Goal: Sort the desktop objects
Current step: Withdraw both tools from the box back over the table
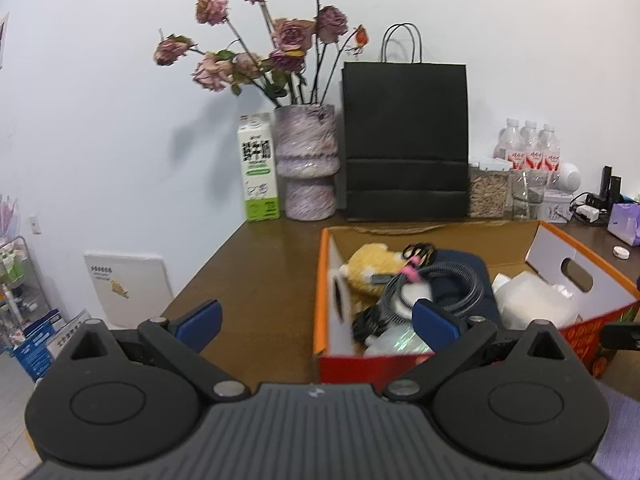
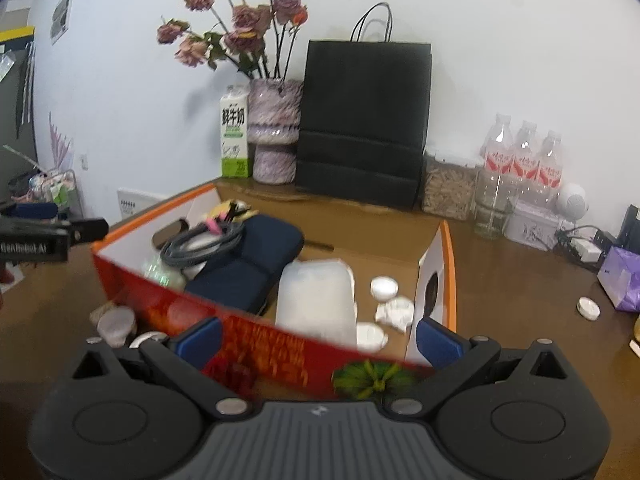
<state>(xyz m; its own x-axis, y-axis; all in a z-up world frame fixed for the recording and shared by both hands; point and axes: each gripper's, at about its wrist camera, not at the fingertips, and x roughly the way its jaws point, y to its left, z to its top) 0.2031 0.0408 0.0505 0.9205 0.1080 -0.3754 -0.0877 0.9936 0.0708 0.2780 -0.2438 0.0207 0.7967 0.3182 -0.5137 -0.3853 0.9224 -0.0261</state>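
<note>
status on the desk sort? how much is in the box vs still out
Mostly done: box already holds the cable, navy case, plush and white pouch. In hand: nothing; left claw and right claw are open. Left: white cap and small lidded items on the desk.

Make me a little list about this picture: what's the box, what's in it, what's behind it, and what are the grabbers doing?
box: orange box, open, on the brown table
in box: yellow plush, grey cable, dark blue pouch, white tub, small white lids
behind box: black bag, vase of dried roses, milk carton, water bottles
loose on table: white lid right of box
left gripper: open, holding nothing
right gripper: open, holding nothing
</note>
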